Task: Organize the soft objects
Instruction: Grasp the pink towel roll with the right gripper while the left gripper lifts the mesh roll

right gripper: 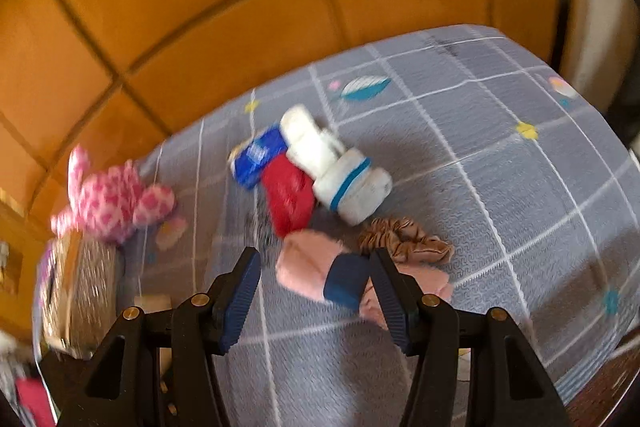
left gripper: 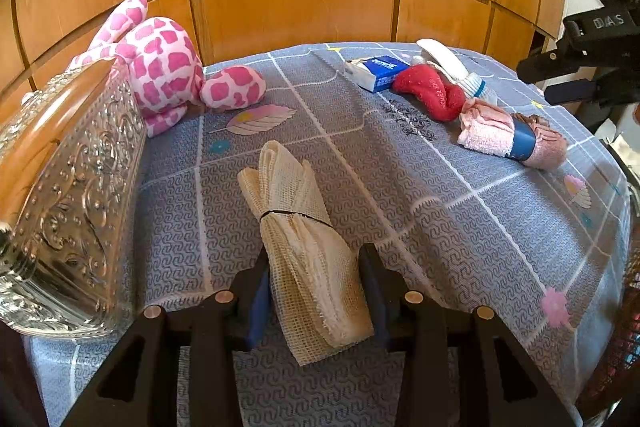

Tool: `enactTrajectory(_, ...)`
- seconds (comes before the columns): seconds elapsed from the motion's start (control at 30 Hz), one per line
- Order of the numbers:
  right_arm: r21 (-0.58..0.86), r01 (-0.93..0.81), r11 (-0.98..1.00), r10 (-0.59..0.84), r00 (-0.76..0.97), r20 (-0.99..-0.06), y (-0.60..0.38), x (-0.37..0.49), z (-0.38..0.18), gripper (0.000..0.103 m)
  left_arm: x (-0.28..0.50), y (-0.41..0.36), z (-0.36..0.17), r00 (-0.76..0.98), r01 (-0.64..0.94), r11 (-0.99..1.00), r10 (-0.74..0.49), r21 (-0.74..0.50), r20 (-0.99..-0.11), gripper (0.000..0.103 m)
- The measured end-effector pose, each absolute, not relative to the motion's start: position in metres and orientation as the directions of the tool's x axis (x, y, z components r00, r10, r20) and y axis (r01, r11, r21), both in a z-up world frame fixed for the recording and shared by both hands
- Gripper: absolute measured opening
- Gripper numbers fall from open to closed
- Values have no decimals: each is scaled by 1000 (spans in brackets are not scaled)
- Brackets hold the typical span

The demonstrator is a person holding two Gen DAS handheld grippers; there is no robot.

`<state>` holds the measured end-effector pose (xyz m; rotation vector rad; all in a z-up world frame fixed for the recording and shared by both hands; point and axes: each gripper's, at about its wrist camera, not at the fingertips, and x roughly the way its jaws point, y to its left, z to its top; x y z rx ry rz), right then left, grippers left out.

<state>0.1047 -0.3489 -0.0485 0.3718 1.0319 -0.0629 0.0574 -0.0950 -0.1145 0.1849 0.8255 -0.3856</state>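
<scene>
I count one cream mesh cloth bundle [left gripper: 308,247], banded, frayed, pinched in my left gripper [left gripper: 316,291] above the tablecloth [left gripper: 460,227]. My right gripper [right gripper: 316,291] is spread over one pink rolled towel [right gripper: 308,269]. One plush [left gripper: 160,67], one red sock [left gripper: 430,91].

Glossy wood panels [left gripper: 296,7], an embossed shiny glass box [left gripper: 80,195], coarse mesh cloth [left gripper: 304,227], fuzzy plush toy [left gripper: 164,67].

Embossed glass tray [left gripper: 76,187] – patterned grey tablecloth [left gripper: 440,227] – wooden panelled wall [left gripper: 296,3] behind.
</scene>
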Motion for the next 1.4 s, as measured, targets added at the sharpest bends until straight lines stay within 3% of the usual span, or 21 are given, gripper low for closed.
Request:
enactTrajectory(0.17, 88, 61, 994, 57, 388, -920, -341, 113, -47, 66, 58, -95, -115, 612, 403, 915, -266, 5, -745, 42)
enactTrajectory(0.33, -97, -146, 985, -58, 248, -967, -316, 123, -71, 66, 58, -95, -115, 608, 403, 915, -275, -9, -745, 42)
enactTrajectory(0.47, -238, -233, 943, -184, 233, -955, -298, 132, -94, 65, 58, -95, -115, 608, 402, 916, -277, -13, -744, 42)
enactTrajectory(0.5, -251, -253, 935, -200, 210, -957, -295, 134, -102, 64, 58, -95, -115, 607, 401, 916, -279, -17, -744, 42)
enactTrajectory(0.57, -319, -281, 905, -272, 193, -943, -287, 134, -111, 40, 58, -94, -115, 605, 400, 916, -282, -22, -744, 42)
enactTrajectory(0.6, -329, -289, 899, -276, 209, -938, -283, 131, -108, 39, 58, -94, -115, 605, 400, 916, -284, -24, -744, 42)
enactTrajectory(0.67, -263, -269, 927, -206, 222, -953, -280, 126, -96, 35, 58, -95, -115, 605, 400, 916, -284, -24, -744, 43)
enactTrajectory(0.8, -6, -188, 982, 39, 235, -971, -276, 114, -71, 35, 58, -94, -115, 604, 399, 916, -286, -29, -744, 43)
enactTrajectory(0.87, 61, -146, 987, 92, 221, -971, -272, 112, -75, 35, 58, -94, -115, 603, 398, 917, -287, -31, -744, 43)
enactTrajectory(1.23, 42, -76, 996, 61, 261, -963, -267, 104, -114, 42, 57, -96, -115, 602, 398, 917, -280, -23, -748, 43)
enactTrajectory(1.4, 18, -84, 996, 40, 281, -959, -271, 100, -112, 39, 65, -100, -106, 552, 405, 914, -278, -38, -786, 32)
